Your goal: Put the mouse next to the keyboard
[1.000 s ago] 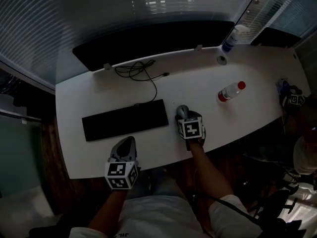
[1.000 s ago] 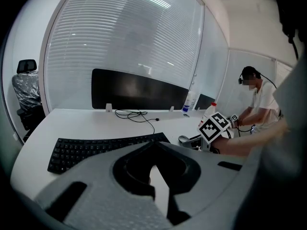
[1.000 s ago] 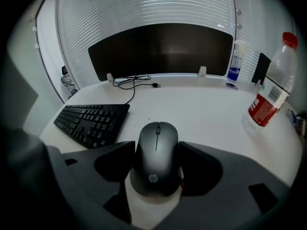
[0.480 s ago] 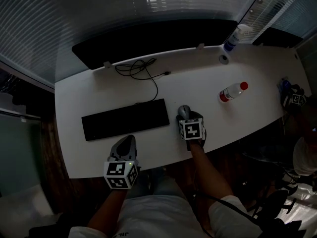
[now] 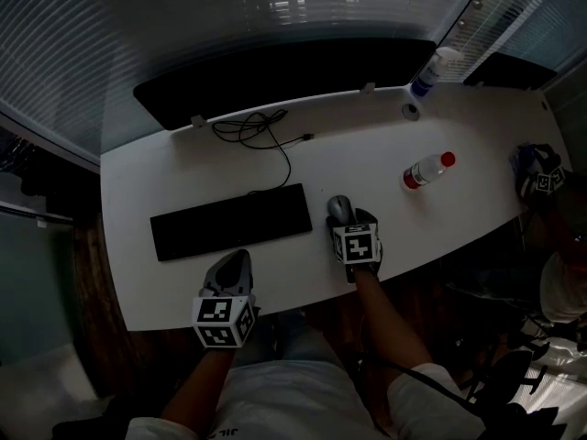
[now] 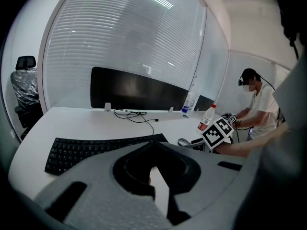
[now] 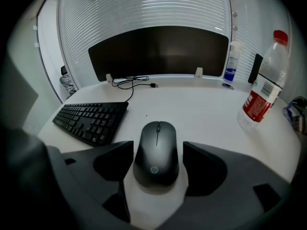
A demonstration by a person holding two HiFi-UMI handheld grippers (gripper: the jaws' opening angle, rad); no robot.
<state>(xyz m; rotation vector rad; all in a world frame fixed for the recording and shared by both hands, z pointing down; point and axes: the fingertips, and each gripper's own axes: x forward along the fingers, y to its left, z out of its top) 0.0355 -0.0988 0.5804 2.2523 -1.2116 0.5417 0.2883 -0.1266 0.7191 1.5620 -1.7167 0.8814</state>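
Black mouse [image 7: 156, 153] between our spread right jaws
We hold the right gripper [image 7: 158, 145] low in the frame, its jaws apart on either side of the mouse, which lies on the white table [image 7: 201, 109] just right of the black keyboard [image 7: 91, 119], near it but not touching; a gap shows at the right jaw. Our left gripper [image 6: 153, 147], at the lower left of the head view, has its jaw tips pressed together, holding nothing
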